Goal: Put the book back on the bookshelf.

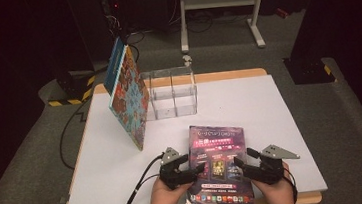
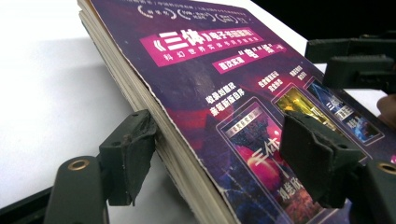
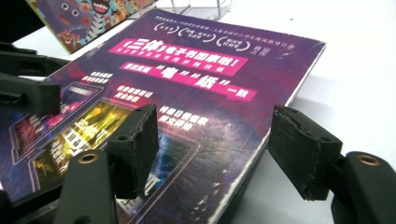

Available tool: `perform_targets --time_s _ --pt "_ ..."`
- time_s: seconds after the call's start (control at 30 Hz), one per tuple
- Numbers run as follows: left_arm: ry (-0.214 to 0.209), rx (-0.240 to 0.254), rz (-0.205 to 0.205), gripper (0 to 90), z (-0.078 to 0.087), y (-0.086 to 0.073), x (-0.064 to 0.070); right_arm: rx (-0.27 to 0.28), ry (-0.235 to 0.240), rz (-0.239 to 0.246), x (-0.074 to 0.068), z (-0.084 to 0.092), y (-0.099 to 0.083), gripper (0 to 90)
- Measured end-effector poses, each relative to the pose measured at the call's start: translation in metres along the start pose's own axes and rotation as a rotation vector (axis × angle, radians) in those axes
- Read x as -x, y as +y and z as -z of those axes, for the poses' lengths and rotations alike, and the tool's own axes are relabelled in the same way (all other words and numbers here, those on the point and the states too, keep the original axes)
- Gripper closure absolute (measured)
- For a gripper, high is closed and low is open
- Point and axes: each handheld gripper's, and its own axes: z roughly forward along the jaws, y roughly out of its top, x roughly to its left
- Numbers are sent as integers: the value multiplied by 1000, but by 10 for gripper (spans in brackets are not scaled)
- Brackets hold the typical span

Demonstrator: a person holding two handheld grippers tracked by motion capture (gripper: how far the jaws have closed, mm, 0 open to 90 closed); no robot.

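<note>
Grippers were seen at the near edge of the table point(image 1: 98, 155), one on each long side of the purple book point(image 1: 219, 166), which lay flat with its long axis running away from the person. The left gripper point(image 1: 195, 170) was set at the book's left edge; in the left gripper view its jaws straddled that edge, one pad by the page block and one over the cover, so a grip was judged to be just forming. The right gripper point(image 1: 240, 165) was placed likewise at the right edge, its jaws wide, one above the cover, one outside it, not pressing. Both were about equally near. Farther off, a clear rack point(image 1: 170, 94) stood upright, with a patterned book point(image 1: 129, 99) leaning beside it.
</note>
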Motion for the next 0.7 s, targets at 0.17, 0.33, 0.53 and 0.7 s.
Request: perform_targets --time_s 0.17,0.33,0.53,0.7 --pt "18 39 81 181 -5 -3 -4 -30 -3 -41 5 -2 -1 244" --pt "-28 -33 146 90 -15 1 -18 -76 39 -75 4 -9 -2 183" --pt "-71 -88 159 23 -30 7 -16 -95 76 -104 4 -14 -3 148" --pt "-111 -94 172 60 -33 8 -13 -117 87 -125 4 -15 -2 165"
